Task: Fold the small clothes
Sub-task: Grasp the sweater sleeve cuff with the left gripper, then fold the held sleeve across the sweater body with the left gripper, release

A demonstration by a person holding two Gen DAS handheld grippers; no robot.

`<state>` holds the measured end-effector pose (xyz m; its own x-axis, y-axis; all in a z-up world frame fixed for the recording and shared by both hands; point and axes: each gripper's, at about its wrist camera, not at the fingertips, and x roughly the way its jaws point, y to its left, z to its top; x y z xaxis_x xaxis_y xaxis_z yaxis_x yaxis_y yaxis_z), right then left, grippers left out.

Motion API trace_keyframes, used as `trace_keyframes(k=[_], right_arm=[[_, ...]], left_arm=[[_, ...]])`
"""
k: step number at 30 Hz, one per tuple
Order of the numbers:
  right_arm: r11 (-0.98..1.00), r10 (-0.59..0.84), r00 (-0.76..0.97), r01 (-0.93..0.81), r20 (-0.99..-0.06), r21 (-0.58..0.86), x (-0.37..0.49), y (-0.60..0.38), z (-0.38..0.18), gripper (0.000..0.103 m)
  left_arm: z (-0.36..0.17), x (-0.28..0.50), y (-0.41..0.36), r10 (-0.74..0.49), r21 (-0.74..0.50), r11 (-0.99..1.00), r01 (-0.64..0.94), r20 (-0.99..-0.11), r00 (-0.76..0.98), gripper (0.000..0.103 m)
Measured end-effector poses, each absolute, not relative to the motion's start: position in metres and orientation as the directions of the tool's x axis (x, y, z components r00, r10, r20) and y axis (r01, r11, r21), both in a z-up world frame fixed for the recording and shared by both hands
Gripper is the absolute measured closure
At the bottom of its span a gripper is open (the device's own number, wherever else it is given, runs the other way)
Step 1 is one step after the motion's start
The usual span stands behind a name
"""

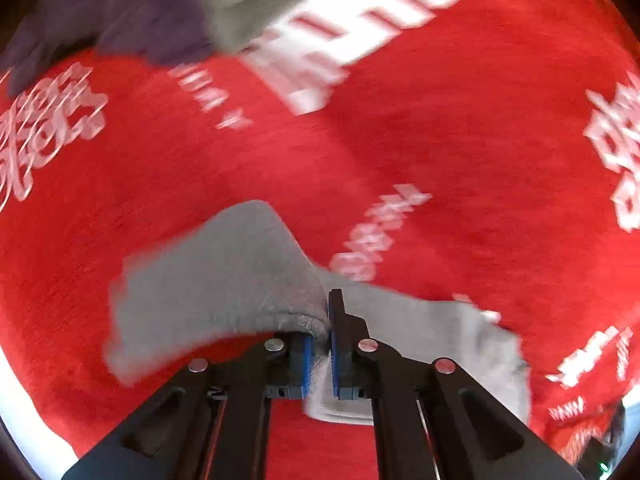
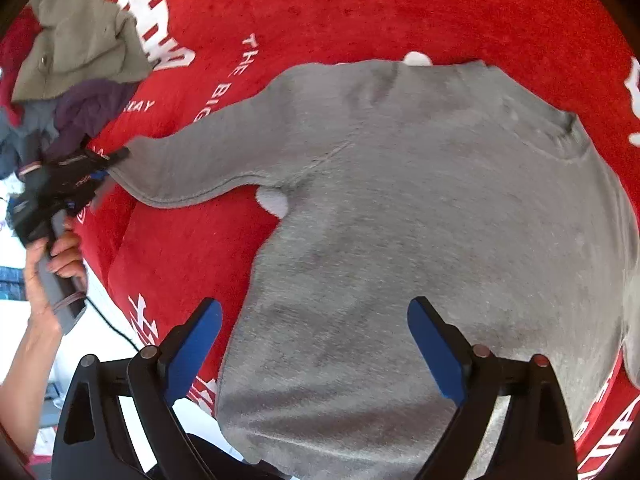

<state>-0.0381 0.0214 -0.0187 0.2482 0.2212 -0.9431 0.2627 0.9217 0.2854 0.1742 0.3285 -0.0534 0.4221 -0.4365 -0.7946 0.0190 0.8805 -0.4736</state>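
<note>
At the far left of the right wrist view, a hand (image 2: 56, 264) holds the left gripper (image 2: 105, 172), clamped on the sleeve end of the grey sweater (image 2: 400, 208), which fills the centre on the red blanket (image 2: 360, 12). The right gripper (image 2: 314, 316), lower centre, gapes wide above its body.

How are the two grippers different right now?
The left gripper is shut on the cuff of the grey sweater; the right gripper stands open, holding nothing. The left works at the sleeve end; the right hovers over the sweater's body. Both have black frames and blue pads.
</note>
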Motion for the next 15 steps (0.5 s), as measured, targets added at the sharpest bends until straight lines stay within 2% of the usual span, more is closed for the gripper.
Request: trace_keyframes(k=[5, 9, 12, 15], right_arm=[[0.905, 0.197, 0.295, 0.312, -0.935, 0.289, -0.053, -0.008, -0.006, 0.008], [0.878, 0.164, 0.335, 0.38, -0.928, 0.292, -0.073, -0.043, 0.004, 0.008], [0.848, 0.133, 0.359, 0.441, -0.924, 0.293, -0.092, -0.074, 0.007, 0.008], [0.803, 0.1, 0.367, 0.519, -0.925, 0.293, -0.119, -0.112, 0.004, 0.008]], left_arm=[[0.003, 0.159, 0.23, -0.564, -0.502, 0.826, 0.258, -0.718, 0.408, 0.095], [0.026, 0.133, 0.135, -0.687, -0.543, 0.717, 0.437, -0.659, 0.308, 0.095], [0.029, 0.109, 0.069, -0.723, -0.548, 0.656, 0.519, -0.653, 0.224, 0.095], [0.015, 0.078, -0.001, -0.687, -0.483, 0.644, 0.593, -0.706, 0.17, 0.095]])
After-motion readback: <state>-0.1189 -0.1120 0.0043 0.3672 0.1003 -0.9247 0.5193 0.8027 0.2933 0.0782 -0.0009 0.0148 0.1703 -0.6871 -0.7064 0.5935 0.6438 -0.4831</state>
